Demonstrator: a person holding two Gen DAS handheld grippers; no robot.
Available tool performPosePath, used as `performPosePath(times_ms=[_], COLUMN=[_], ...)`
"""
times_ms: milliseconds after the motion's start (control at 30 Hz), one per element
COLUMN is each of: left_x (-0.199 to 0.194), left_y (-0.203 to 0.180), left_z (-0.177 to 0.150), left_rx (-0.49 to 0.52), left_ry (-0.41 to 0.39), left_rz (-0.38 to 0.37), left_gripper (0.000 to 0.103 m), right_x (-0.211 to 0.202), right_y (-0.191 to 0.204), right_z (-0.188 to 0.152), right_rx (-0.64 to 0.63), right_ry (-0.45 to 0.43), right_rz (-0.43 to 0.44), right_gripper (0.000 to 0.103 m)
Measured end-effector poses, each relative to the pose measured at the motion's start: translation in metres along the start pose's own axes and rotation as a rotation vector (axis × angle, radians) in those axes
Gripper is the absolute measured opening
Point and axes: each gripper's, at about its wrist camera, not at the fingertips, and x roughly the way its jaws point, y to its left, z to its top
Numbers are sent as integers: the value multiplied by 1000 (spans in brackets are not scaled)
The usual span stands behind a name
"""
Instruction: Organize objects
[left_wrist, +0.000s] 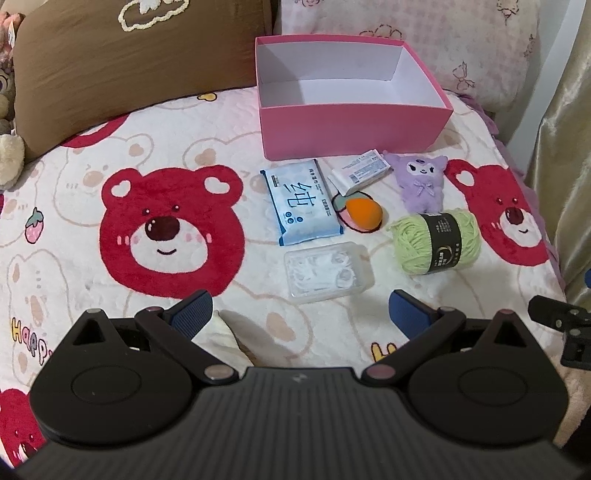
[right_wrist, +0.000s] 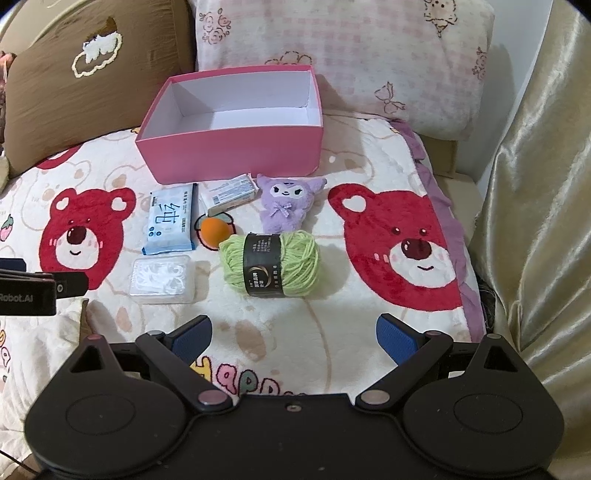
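Note:
An empty pink box with a white inside stands on a bear-print blanket. In front of it lie a blue wipes pack, a small white carton, a purple plush, an orange sponge egg, green yarn and a clear plastic case. My left gripper hovers open just short of the clear case. My right gripper hovers open in front of the yarn. Neither holds anything.
A brown pillow and a pink floral pillow lean behind the box. Shiny beige cloth hangs at the right, past the blanket's purple edge. Part of the other gripper shows at each view's side.

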Motion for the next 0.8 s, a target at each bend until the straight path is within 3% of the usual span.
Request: performPosePath(times_ms=[800], left_x=[7], left_y=[-3], left_z=[-4], left_rx=[4], left_ry=[13], left_rz=[37], left_gripper=[103], right_x=[1], right_y=[2], right_z=[-2], right_rx=[-3], right_ry=[0], right_rz=[-10], right_gripper=[98])
